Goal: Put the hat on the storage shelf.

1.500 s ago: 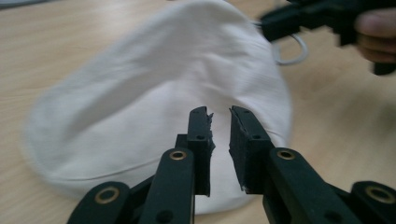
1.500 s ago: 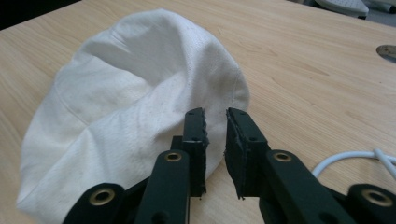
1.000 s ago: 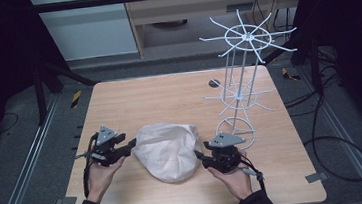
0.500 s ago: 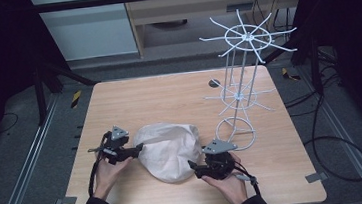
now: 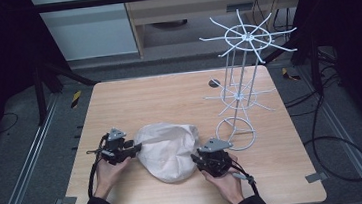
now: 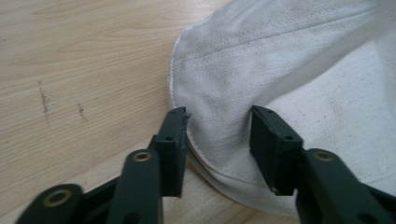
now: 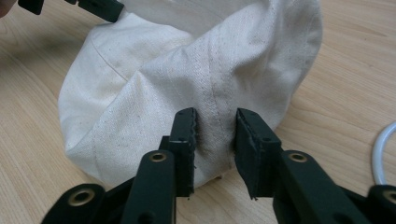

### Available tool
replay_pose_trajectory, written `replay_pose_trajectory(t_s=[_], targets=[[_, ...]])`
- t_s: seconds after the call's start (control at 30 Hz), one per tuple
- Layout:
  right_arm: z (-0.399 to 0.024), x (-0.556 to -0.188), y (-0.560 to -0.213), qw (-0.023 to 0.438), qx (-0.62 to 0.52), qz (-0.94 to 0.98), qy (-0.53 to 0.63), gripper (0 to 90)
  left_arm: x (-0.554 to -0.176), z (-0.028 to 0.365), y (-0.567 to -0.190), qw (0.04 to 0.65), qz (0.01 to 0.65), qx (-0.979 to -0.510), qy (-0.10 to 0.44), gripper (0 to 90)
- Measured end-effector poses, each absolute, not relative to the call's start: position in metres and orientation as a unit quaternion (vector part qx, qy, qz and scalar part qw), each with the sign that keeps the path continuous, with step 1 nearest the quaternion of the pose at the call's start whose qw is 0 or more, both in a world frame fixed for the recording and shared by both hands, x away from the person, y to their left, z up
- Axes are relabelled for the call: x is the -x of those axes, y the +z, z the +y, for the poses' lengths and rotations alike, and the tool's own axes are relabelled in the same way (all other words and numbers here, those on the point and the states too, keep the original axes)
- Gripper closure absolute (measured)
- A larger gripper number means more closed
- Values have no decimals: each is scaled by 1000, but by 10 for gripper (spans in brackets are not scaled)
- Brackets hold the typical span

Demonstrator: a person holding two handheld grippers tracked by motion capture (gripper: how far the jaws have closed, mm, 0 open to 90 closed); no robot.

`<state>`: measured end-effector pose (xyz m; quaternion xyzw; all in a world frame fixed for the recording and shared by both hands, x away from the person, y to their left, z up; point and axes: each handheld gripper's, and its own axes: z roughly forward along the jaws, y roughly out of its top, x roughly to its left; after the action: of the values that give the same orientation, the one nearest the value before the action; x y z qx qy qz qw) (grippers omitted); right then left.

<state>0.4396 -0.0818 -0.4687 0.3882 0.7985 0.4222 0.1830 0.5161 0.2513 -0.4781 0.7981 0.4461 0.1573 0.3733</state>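
We saw a cream-white canvas hat lying crumpled on the wooden tabletop, toward the six o'clock edge and a little left of centre. The left tool came in from the nine o'clock side of the hat, held in the person's left hand, and in the left gripper view its two black jaws stood apart with the hat's stitched brim edge and a fold of cloth between them; we could not tell whether the pads pressed the fabric, though a gap showed beside each jaw. The right tool met the hat at about its four o'clock side, held in the right hand. In the right gripper view its jaws sat close on either side of a raised seam ridge of the hat, narrowly parted, with the cloth bunched between them; whether they were fully clamped on it we could not tell. At the twelve o'clock corner of that view the other tool's black tips touched the far rim of the hat. A white wire rack with spoked tiers stood upright at the hat's two o'clock, its ring base just beside the right tool. A small dark disc lay on the tabletop near the rack.
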Motion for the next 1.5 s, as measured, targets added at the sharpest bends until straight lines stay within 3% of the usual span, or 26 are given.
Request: replay_pose_trajectory(t_s=[0.1, 0.33, 0.6, 1.27, 1.5], targets=[[-80, -441, -470, 182, -388, 801, 419, 751, -516, 251, -479, 371, 452, -797, 150, 749], [-76, -446, -472, 181, -381, 806, 415, 809, -515, 248, -479, 355, 450, -803, 164, 882], [-78, -446, -470, 180, -383, 806, 414, 833, -506, 245, -474, 347, 440, -808, 181, 898], [-69, -474, -471, 203, -383, 801, 412, 831, -427, 255, -469, 342, 428, -819, 169, 899], [-69, -475, -471, 208, -381, 801, 412, 810, -415, 254, -465, 347, 415, -820, 186, 897]])
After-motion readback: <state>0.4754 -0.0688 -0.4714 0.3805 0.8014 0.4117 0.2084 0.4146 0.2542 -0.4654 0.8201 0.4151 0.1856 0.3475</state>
